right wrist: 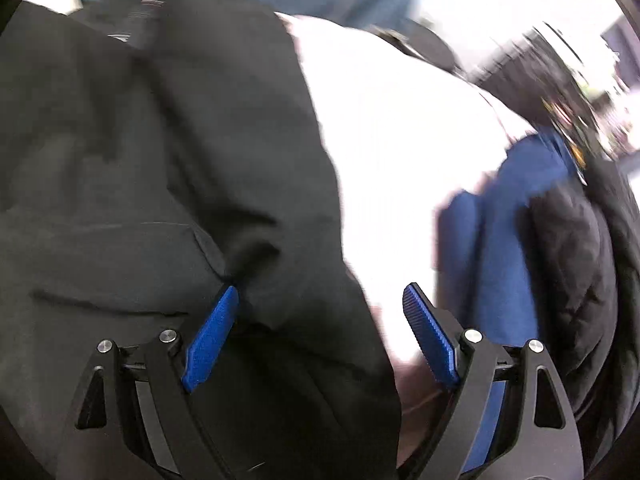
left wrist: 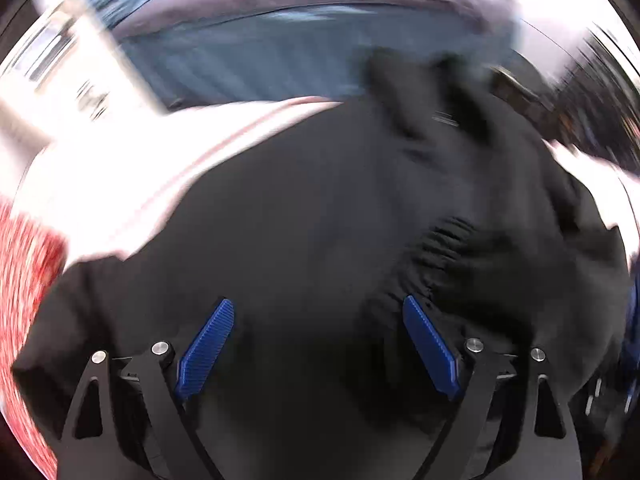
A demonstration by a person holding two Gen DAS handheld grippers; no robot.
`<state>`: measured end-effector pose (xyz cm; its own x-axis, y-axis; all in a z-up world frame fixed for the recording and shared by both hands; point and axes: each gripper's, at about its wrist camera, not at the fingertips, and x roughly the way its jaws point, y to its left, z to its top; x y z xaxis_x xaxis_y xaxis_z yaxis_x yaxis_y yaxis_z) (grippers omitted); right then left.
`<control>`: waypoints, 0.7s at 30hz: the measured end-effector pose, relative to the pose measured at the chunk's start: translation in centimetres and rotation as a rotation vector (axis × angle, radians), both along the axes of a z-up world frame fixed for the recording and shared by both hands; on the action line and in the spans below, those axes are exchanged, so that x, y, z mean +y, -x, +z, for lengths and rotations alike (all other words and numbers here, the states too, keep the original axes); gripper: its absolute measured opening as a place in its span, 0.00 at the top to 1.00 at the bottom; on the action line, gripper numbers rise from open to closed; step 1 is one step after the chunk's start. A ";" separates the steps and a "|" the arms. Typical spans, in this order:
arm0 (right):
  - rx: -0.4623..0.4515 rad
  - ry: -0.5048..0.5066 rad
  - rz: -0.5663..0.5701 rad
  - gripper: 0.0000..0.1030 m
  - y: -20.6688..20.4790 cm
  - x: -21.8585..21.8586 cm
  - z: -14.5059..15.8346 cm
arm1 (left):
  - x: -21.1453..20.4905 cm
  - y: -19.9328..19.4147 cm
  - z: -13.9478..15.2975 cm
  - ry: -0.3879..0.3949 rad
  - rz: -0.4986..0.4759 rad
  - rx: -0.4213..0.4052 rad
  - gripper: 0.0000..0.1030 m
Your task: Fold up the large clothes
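Observation:
A large black garment (left wrist: 320,200) lies spread on a white surface (left wrist: 140,168), and the left wrist view is blurred by motion. Its ribbed cuff (left wrist: 440,248) is bunched just beyond the right blue pad. My left gripper (left wrist: 318,303) hangs over the black cloth, pointing steeply down, open, with nothing pinched. In the right wrist view the same black garment (right wrist: 140,160) fills the left half. Its right edge runs down between the jaws of my right gripper (right wrist: 320,291), which is open. The left pad (right wrist: 212,336) sits by a fold of the cloth.
Blue-grey cloth (left wrist: 260,68) lies beyond the garment and red patterned fabric (left wrist: 24,280) at the far left. On the white surface (right wrist: 400,140) to the right are a folded blue garment (right wrist: 500,220) and a black padded jacket (right wrist: 572,260).

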<state>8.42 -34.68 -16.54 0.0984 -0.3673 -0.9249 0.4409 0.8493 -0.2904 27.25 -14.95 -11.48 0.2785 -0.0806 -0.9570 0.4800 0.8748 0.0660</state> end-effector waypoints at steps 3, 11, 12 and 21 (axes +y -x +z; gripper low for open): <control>-0.008 -0.027 -0.074 0.19 0.4 -1.8 -0.3 | -4.7 3.5 0.4 0.004 -0.180 -0.051 0.16; 0.007 0.038 -0.013 0.16 0.8 -0.4 -0.5 | -9.2 5.3 -2.1 0.095 -0.248 0.073 0.13; 0.008 0.034 -0.016 0.15 0.8 -0.4 -0.7 | -9.9 6.0 -2.4 0.109 -0.280 0.107 0.22; 0.014 0.016 -0.006 0.15 0.2 -1.2 -0.4 | -7.8 9.0 0.7 0.168 -0.290 0.026 0.81</control>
